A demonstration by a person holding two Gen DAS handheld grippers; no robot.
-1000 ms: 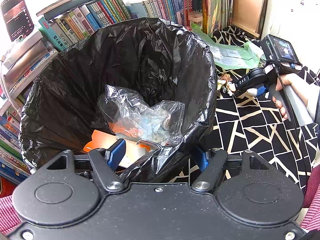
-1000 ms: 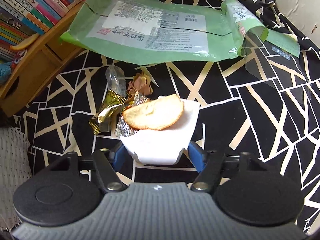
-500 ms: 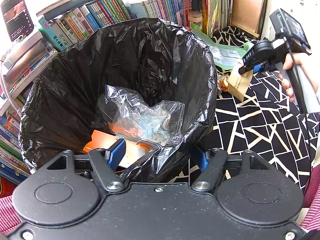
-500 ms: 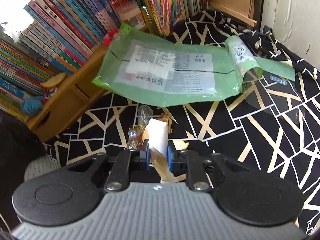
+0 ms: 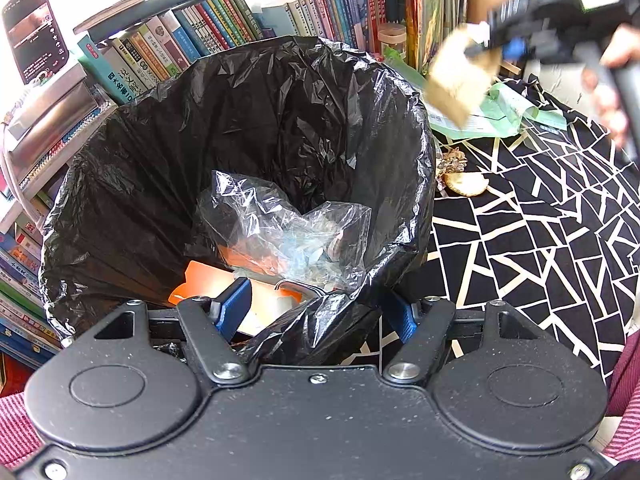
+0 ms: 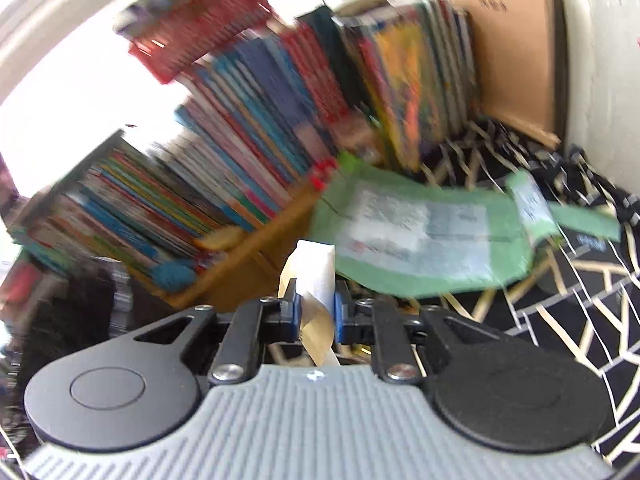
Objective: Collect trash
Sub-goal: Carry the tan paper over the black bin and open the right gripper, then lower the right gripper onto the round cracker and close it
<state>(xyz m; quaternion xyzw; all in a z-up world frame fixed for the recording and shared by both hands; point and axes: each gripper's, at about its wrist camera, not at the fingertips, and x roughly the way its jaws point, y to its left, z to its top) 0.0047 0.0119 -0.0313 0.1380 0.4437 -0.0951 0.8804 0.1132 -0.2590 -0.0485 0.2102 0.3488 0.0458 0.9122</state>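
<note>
A black trash bag (image 5: 152, 184) stands open, with clear plastic (image 5: 288, 236) and orange scraps inside. My left gripper (image 5: 320, 314) is shut on the bunched near rim of the bag, one finger inside and one outside. In the right wrist view my right gripper (image 6: 315, 312) is shut on a folded white and brown paper (image 6: 314, 276). The left wrist view shows that gripper (image 5: 492, 42) raised to the right of the bag's far rim, the paper (image 5: 460, 84) hanging below it. A round cracker (image 5: 466, 183) and foil wrappers (image 5: 452, 160) lie on the cloth beside the bag.
A black cloth with pale lines (image 5: 540, 240) covers the surface right of the bag. A green plastic package (image 6: 424, 240) lies at the back. Rows of books (image 5: 208, 36) on a wooden shelf (image 6: 256, 264) stand close behind and left of the bag.
My right gripper shut on the paper and rose from the cloth toward the bag's far rim. The cracker that lay on the paper now rests on the cloth. The left gripper kept still.
</note>
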